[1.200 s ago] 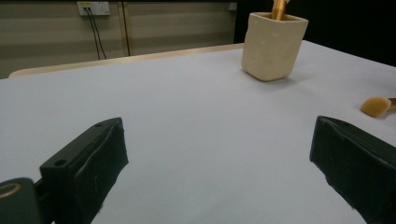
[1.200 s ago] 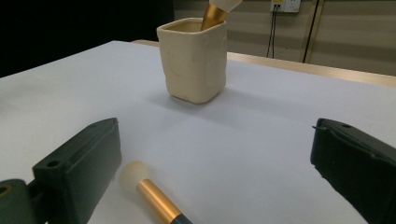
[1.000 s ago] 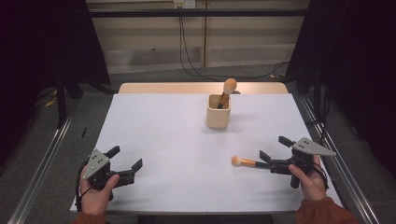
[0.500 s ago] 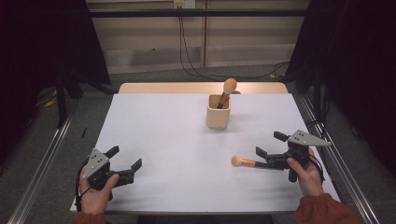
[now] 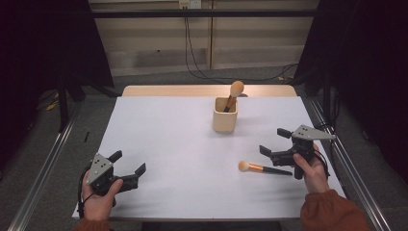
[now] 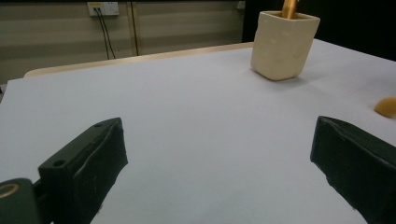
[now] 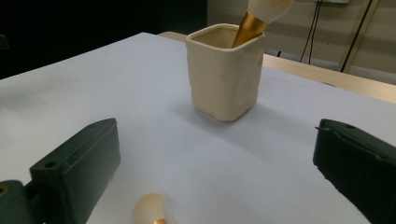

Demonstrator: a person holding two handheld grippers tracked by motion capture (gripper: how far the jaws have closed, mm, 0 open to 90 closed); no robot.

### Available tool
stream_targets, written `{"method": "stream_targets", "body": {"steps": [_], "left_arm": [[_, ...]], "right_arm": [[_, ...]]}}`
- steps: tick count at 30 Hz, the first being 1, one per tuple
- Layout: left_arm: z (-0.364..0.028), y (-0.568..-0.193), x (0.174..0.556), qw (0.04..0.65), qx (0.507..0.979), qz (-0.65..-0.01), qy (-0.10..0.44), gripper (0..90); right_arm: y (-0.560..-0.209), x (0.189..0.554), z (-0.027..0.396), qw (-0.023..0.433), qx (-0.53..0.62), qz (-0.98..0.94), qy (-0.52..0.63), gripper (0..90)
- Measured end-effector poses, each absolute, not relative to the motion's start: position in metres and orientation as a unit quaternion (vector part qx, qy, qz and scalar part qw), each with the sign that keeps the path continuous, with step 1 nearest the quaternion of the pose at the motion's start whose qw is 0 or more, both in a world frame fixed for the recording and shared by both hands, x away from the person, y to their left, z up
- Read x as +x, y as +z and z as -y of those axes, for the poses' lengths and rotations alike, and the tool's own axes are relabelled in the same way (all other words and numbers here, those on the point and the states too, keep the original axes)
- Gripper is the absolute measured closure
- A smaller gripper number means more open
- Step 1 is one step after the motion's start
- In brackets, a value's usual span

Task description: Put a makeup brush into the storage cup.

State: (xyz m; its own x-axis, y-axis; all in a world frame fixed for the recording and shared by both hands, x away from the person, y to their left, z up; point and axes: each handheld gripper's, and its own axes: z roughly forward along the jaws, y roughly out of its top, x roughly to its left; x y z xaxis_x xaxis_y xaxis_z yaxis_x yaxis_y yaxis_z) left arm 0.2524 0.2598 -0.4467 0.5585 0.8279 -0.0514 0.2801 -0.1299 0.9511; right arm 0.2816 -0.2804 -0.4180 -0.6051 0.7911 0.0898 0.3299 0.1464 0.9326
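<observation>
Right tongs point(image 5: 278, 144) were spread wide, gripping nothing, hovering just above the loose brush point(image 5: 263, 168) lying flat on the bench point(image 5: 163, 125). In the right gripper view the jaws stood far apart with the brush's bristle tip point(image 7: 148, 206) low between them and the cup point(image 7: 225, 74) straight ahead. Left tongs point(image 5: 129, 166) were also apart and empty, parked near the bench's front left corner; in the left gripper view I saw bare bench between the jaws, the cup point(image 6: 284, 44) far off to the right and an orange bristle tip point(image 6: 386, 106) at the right edge.

Progress, my read: one brush point(image 5: 234, 94) already stood upright in the cup point(image 5: 225, 115), handle down, bristles up. The second brush lay on the bench, bristle end pointing left, handle toward my right hand point(image 5: 312, 168). No grasp on it yet. Left to do: close on the handle, lift, carry to the cup, drop it in beside the first. Roughly half done.

Room: bench between brush and cup was bare, so the carry path looked free. Brush sat near the right edge, close to the right rail point(image 5: 353, 173) beside the bench, so I had little slack on that side. Cup sat well back from the front edge, near the far one. The standing brush leaned toward the cup's right side, leaving the opening's left side freer.
</observation>
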Motion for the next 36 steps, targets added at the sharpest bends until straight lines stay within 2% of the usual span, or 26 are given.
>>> {"method": "stream_targets", "body": {"steps": [3,14,16,23,27,36], "left_arm": [[-0.260,-0.447,0.252,0.531,0.705,-0.392,0.258,3.5],[-0.261,-0.447,0.253,0.531,0.705,-0.394,0.256,3.5],[-0.260,-0.447,0.253,0.531,0.705,-0.395,0.256,3.5],[-0.260,-0.448,0.253,0.531,0.705,-0.395,0.254,3.5],[-0.260,-0.448,0.254,0.531,0.707,-0.392,0.254,3.5],[-0.260,-0.448,0.254,0.532,0.707,-0.391,0.253,3.5]], "right_arm": [[-0.416,0.288,0.277,0.218,0.381,-0.732,0.521,0.5],[-0.410,0.311,0.267,0.170,0.371,-0.776,0.481,1.2],[-0.409,0.314,0.268,0.146,0.368,-0.787,0.472,1.3],[-0.407,0.320,0.268,0.133,0.369,-0.811,0.435,3.0],[-0.407,0.325,0.267,0.095,0.368,-0.824,0.420,2.4],[-0.408,0.327,0.256,0.064,0.328,-0.875,0.351,3.5]]}}
